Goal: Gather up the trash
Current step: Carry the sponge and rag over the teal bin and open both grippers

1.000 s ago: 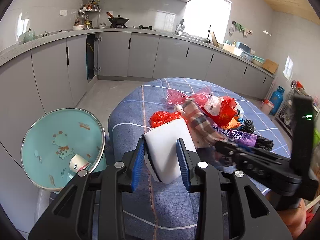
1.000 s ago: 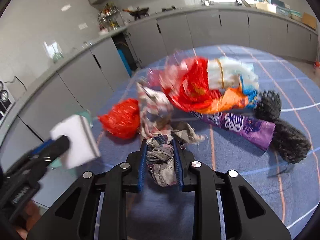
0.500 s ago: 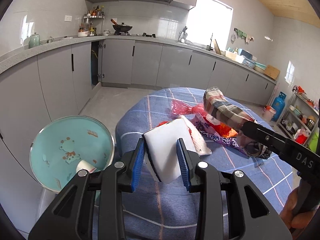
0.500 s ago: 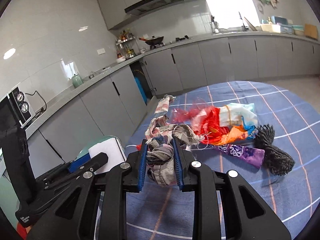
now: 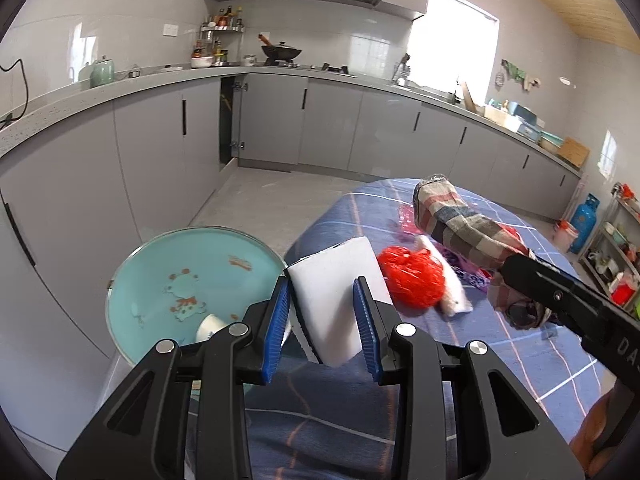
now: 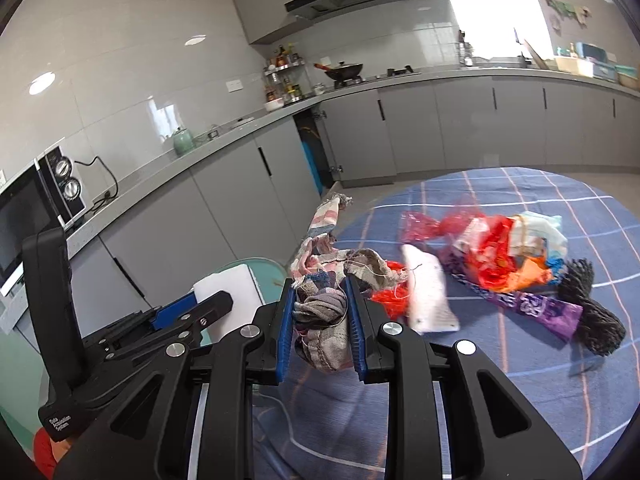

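Left gripper (image 5: 322, 320): blue ribbed pads clamped on a white foam block (image 5: 340, 296), smooth, squarish, dark strip along its lower edge; held clear of the tablecloth. Right gripper (image 6: 318, 320): pads closed tight on a frayed plaid cloth rag (image 6: 324, 312), bunched and knotted between the fingers, one long tail sticking up and ahead. Ahead-left of the left gripper and lower: round teal basin (image 5: 160, 264), glossy, cartoon print inside, holding one small white paper cup (image 5: 208, 328) on its side. Ahead of the right gripper on the blue checked tablecloth (image 6: 520, 380): crumpled red plastic bag (image 6: 390, 296), flat white packet (image 6: 428, 296), heap of red and orange wrappers (image 6: 496, 256), purple foil wrapper (image 6: 532, 304), black bristly scrubber (image 6: 592, 312). Versus half a second back: rag's tail less over the heap, nearer the left gripper; red bag and white packet uncovered; basin closer under the left gripper, foam block near its rim. Grip on both items unchanged.
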